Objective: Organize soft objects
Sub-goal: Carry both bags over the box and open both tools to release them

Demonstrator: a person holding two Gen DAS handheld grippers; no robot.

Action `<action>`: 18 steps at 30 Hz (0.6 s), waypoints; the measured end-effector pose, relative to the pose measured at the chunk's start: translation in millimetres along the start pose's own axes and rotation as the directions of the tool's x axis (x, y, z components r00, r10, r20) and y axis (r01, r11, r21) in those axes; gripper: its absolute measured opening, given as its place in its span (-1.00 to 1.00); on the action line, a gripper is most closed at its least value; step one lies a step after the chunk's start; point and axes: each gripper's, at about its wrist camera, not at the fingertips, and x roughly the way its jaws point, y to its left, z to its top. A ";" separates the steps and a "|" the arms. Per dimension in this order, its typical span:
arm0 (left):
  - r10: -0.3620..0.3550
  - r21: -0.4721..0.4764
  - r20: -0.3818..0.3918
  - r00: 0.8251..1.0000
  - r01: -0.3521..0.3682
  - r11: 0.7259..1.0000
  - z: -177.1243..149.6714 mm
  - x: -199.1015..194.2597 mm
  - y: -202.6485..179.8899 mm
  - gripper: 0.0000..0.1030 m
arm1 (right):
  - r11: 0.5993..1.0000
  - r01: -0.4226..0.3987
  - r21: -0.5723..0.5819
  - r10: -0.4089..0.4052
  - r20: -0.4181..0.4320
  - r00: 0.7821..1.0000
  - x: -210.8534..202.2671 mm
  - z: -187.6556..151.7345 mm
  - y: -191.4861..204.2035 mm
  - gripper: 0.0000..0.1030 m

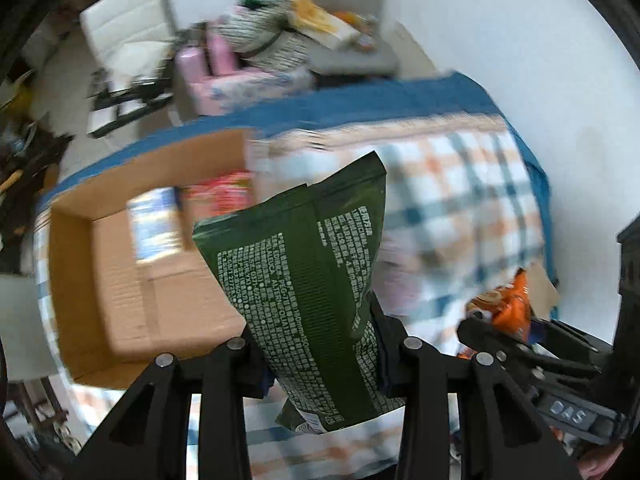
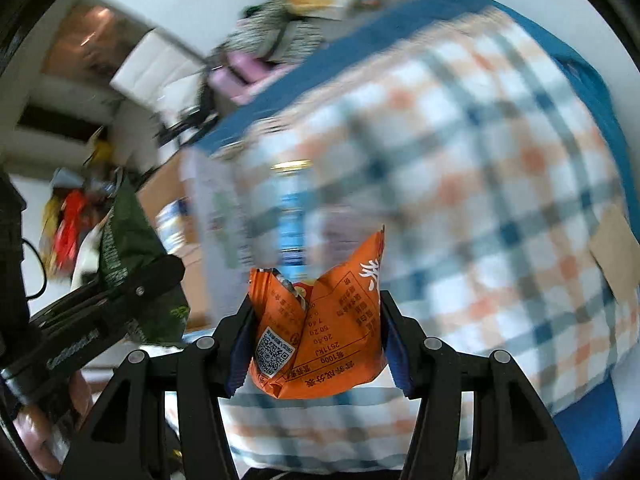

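Observation:
My left gripper point(image 1: 320, 340) is shut on a dark green pouch point(image 1: 304, 264) with white print, held above the checked cloth point(image 1: 460, 200). My right gripper point(image 2: 316, 320) is shut on a crumpled orange snack packet point(image 2: 320, 340), whose sides its blue pads press. An open cardboard box point(image 1: 120, 280) lies on the cloth to the left, with a blue-and-white packet point(image 1: 154, 224) and a red packet point(image 1: 220, 194) inside. The left wrist view shows the orange packet point(image 1: 510, 308) at lower right. In the right wrist view the green pouch point(image 2: 124, 240) is at the left. Both views are blurred.
The checked cloth lies over a blue cover point(image 1: 360, 100) on the table. Beyond the far edge stand a pink seat with a striped bundle point(image 1: 260, 40), a grey chair point(image 1: 348, 4) with clutter and a white chair point(image 1: 124, 28). A cardboard flap point(image 2: 616, 248) lies at the right.

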 end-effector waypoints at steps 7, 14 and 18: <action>0.123 -0.155 0.019 0.992 -0.119 0.981 -1.0 -10.1 135.1 -0.34 | 0.982 -0.020 -0.190 0.010 -0.051 0.999 39.2 -6.8 137.9 0.14; 0.160 -0.227 -0.042 0.986 -0.165 0.960 15.6 26.2 221.5 -0.34 | 0.961 0.063 -0.269 -0.088 -0.082 0.993 92.0 -4.6 215.1 0.13; 0.135 -0.253 -0.106 0.985 -0.158 0.955 30.5 62.2 252.2 -0.34 | 0.957 0.107 -0.270 -0.140 -0.104 0.985 123.0 -2.9 234.4 0.14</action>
